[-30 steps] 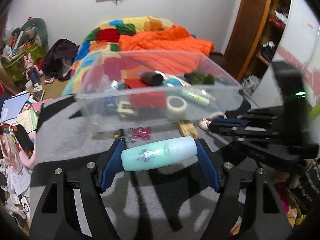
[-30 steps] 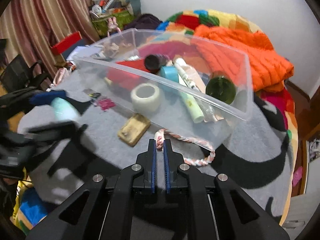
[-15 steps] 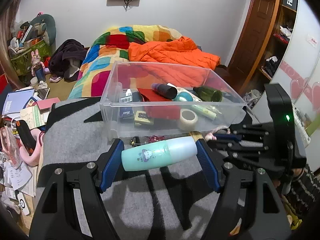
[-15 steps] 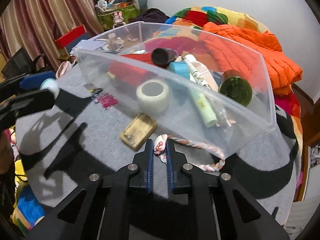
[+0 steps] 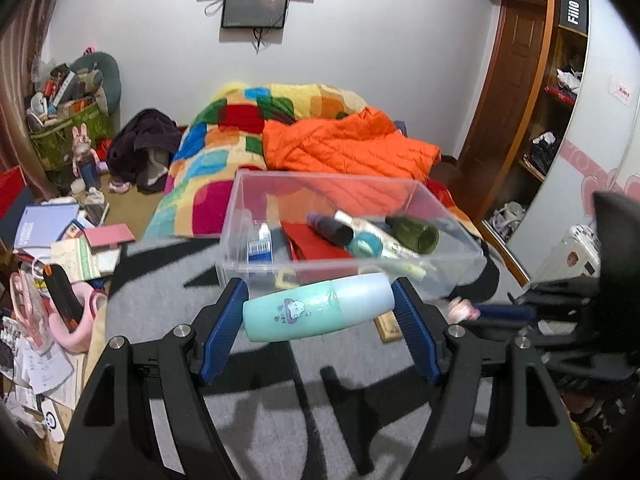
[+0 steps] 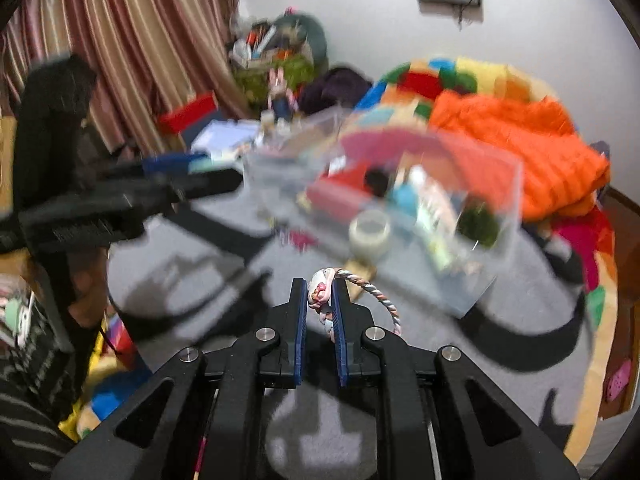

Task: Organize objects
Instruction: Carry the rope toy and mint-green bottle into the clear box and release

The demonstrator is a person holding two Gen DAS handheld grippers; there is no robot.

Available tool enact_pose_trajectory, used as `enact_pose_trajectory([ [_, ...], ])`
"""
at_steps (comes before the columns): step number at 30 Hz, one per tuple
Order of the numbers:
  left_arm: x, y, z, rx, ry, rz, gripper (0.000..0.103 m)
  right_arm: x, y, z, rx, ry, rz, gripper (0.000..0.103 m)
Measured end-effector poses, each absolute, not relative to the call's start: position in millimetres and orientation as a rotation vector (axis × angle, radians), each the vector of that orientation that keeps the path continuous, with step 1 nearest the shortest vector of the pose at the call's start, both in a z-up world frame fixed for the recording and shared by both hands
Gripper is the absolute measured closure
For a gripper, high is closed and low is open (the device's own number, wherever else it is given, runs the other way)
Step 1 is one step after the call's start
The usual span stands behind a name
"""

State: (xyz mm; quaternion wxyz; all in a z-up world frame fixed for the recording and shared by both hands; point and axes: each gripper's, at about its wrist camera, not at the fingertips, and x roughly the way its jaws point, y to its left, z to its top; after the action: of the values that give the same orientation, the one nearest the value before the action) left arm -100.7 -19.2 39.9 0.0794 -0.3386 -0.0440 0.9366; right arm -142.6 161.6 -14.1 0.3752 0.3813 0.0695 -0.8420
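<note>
My left gripper (image 5: 320, 314) is shut on a mint-green bottle (image 5: 318, 311) with a pale cap, held crosswise just in front of the clear plastic bin (image 5: 240, 216). The bin holds a red cloth, a green jar (image 5: 414, 234), a blue tape ring and tubes. My right gripper (image 6: 320, 300) is shut on the knotted end of a braided pink and white rope (image 6: 320, 290), whose loop (image 6: 384, 292) hangs off to the right, lifted above the grey blanket. In the left wrist view the rope's knot (image 5: 462, 308) shows at the right gripper's tip. The right wrist view is blurred.
A wooden block (image 5: 388, 328) lies on the grey blanket (image 5: 280, 420) near the bin. An orange quilt (image 5: 348, 148) and patchwork cover lie behind it. Books and clutter (image 5: 60, 240) fill the floor at left. A wardrobe (image 5: 560, 120) stands at right.
Both grippers have risen. The right gripper has lifted the rope's knotted end off the blanket. The left gripper holds the bottle higher, so more of the bin's inside shows.
</note>
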Motion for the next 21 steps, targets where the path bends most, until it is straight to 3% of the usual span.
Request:
enact_pose_trajectory([
  [10,-138,-15,47,-1.0,-0.119,2.85,0.03,-181,159,30,0.845,0.1,-2.369,0.092],
  [21,-196,-12,7,-1.244,-0.153,2.733,0.03,-241,146,-19,1.078,0.117,-2.367,0.091],
])
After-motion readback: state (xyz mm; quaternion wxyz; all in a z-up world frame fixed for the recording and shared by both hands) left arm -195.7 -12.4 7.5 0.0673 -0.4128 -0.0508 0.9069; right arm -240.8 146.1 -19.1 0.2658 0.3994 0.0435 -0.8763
